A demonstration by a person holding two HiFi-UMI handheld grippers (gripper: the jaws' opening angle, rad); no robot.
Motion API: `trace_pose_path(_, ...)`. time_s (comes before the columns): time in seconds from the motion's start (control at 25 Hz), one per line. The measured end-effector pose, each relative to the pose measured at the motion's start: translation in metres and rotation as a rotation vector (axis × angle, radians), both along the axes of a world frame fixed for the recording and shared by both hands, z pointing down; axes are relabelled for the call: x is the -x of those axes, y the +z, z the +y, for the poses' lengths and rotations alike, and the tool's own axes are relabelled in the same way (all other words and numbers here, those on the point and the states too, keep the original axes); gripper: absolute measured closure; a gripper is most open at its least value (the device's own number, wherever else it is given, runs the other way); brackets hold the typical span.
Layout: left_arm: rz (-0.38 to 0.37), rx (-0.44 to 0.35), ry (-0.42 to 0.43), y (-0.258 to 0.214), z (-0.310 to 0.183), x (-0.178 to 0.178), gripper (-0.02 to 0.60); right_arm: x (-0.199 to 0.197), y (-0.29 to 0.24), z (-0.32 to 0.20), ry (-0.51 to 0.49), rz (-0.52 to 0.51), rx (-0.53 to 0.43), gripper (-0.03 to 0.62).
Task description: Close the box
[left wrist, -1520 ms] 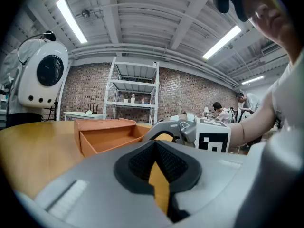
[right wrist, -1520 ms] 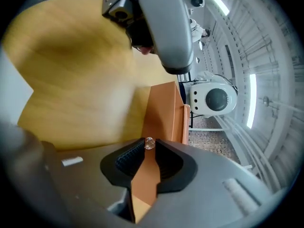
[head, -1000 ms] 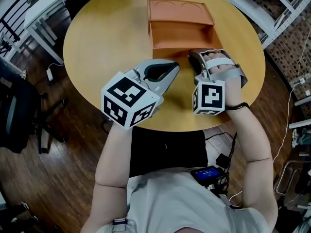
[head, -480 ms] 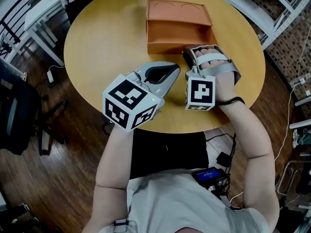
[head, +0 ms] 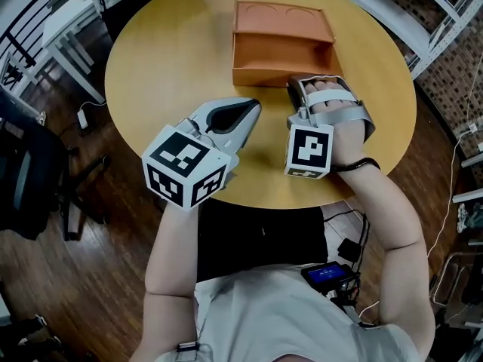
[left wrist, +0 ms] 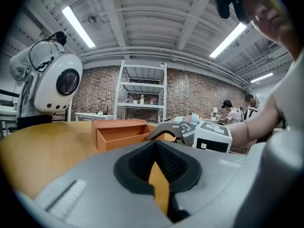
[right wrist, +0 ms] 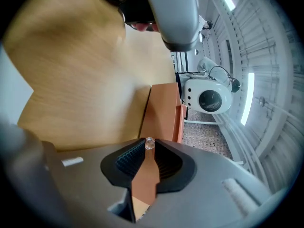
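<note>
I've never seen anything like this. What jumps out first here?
An open orange box sits at the far side of a round wooden table, its lid folded back. Nearer, the left hand-held gripper and right hand-held gripper each carry a black-and-white marker cube, the right one close to the box.

Left claw (head: 252,106) beside right claw (head: 293,88)

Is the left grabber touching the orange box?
Apart. The head view shows bare table between the left gripper and the orange box, which sits farther away.
</note>
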State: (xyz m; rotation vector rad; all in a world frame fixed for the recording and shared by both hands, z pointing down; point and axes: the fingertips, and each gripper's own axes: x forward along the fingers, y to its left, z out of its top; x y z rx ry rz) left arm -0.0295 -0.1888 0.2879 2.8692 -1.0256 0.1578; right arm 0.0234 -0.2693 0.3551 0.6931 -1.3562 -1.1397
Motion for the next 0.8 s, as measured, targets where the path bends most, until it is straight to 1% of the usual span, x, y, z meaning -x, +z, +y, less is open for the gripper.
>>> trace_pose_path(0.24,-0.003,0.001,0.000,0.002,0.001,-0.003,0.581,-0.006,0.002,-0.012,0.023,-0.017,0.001,0.530)
trace_pose_path(0.44,-0.003,0.001,0.000,0.002,0.002,-0.001,0.581,-0.002,0.002,-0.024,0.045,-0.006,0.005,0.530)
trace_pose_path(0.8,-0.002,0.000,-0.002,0.003,0.000,-0.001,0.581,-0.001,0.006,-0.064,0.072,0.030,0.012,0.529)
